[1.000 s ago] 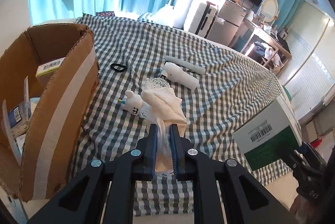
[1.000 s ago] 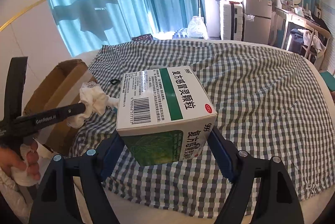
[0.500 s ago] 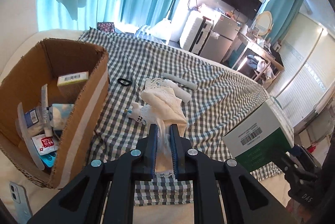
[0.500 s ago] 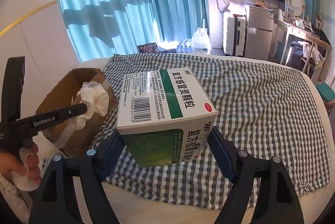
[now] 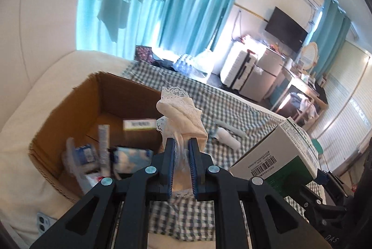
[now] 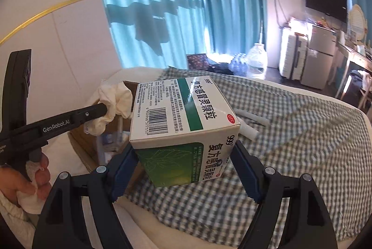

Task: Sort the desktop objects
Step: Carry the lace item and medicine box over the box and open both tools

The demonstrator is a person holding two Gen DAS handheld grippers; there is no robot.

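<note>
My left gripper (image 5: 181,144) is shut on a cream lace-edged cloth (image 5: 180,113), held up in the air beside the right wall of an open cardboard box (image 5: 69,114). The box holds several small packets and tubes. In the right wrist view the same cloth (image 6: 115,101) hangs from the left gripper (image 6: 102,109) at the left. My right gripper (image 6: 183,156) is shut on a white and green medicine box (image 6: 183,114), lifted above the checked bedspread (image 6: 302,144). That medicine box (image 5: 279,156) shows at the right of the left wrist view.
White cylinders (image 5: 229,135) lie on the checked bedspread (image 5: 232,109) behind the cloth. A phone (image 5: 44,224) lies on the white mattress by the cardboard box. A hand (image 6: 21,179) holds the left gripper's handle. Curtains, a suitcase and a fridge stand at the back.
Both grippers have risen and swung left toward the cardboard box, each keeping its load. The box's inside now shows more fully; the small white toy has dropped out of view.
</note>
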